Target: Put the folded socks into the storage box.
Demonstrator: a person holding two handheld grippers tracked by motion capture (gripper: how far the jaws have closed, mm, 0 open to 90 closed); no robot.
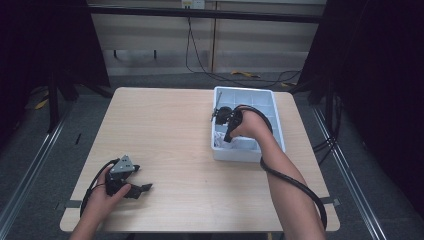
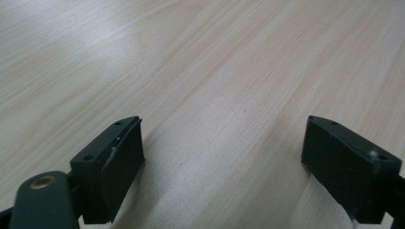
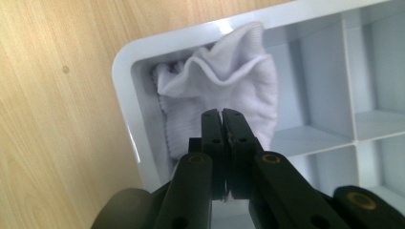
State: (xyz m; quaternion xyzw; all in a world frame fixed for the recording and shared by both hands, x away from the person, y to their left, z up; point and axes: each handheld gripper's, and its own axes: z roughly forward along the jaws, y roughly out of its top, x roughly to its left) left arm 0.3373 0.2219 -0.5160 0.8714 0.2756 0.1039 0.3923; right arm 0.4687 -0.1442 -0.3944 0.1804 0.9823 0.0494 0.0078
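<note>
At the left of the high view the left tool (image 1: pixel 142 188) rests low on the wooden worktop (image 1: pixel 170 140), held in the person's left hand (image 1: pixel 102 197), whose palm hides much of the tool's body. Its own view shows what the high view cannot: both black jaws stand wide apart with bare wood grain between them, so the tool is released and holds nothing.

Further right, the white compartment tray (image 1: pixel 278 125) sits near the worktop's right edge. The right hand (image 1: pixel 247 127) reaches into its near-left part, and the hand and cable cover the right tool (image 1: pixel 216 116), so its jaws are hard to make out from above. The right tool's (image 3: pixel 222 114) own view shows the jaws clenched together, directly over a white sock (image 3: pixel 224 90) crumpled in the tray's (image 3: pixel 125 76) corner compartment. Whether fabric is pinched between the jaws cannot be told. In the high view the sock (image 1: pixel 223 139) is a small white patch beside the wrist.
</note>
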